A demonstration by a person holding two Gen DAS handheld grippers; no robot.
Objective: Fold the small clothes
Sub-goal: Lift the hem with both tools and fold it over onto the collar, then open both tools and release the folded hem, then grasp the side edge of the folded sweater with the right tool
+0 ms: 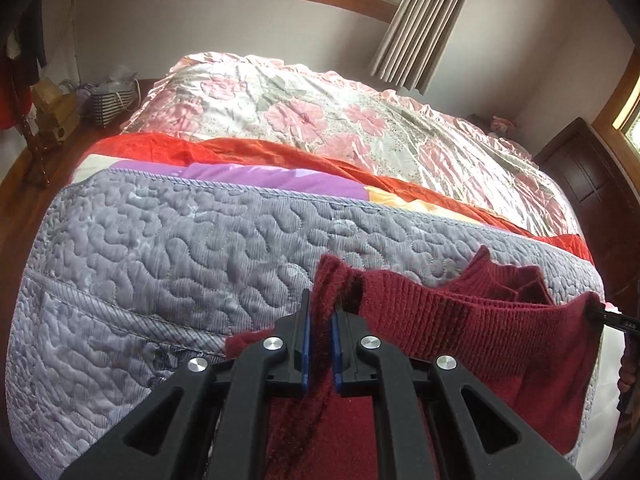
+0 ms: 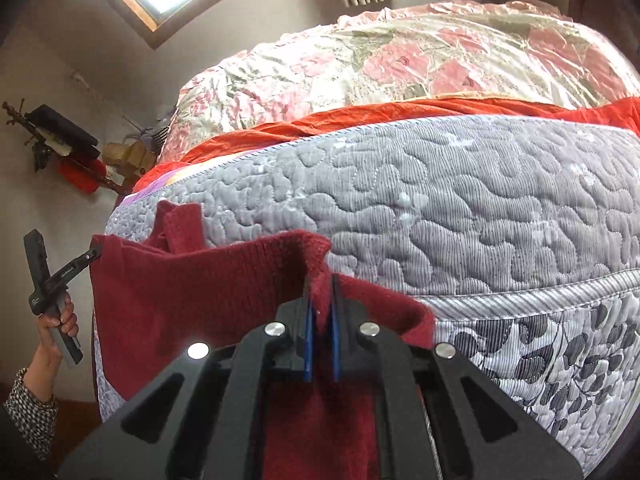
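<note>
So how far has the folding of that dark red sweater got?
Barely begun. Done: both grippers have picked it up. In hand: the left gripper and right gripper each pinch the dark red sweater by its top edge, holding it spread above the grey quilted cover. Left: laying it flat and every fold; no crease shows.

A dark red knitted garment point(image 1: 460, 320) hangs stretched between the left gripper point(image 1: 320, 320) and right gripper point(image 2: 320, 300), blocking the near space between them. Beyond it, the grey quilted bedspread point(image 1: 180, 240) lies flat and bare, open across its width. Farther off, a bunched orange-red cloth point(image 1: 280, 152) and a pink floral satin cover point(image 1: 320, 112) rise as a ridge.
</note>
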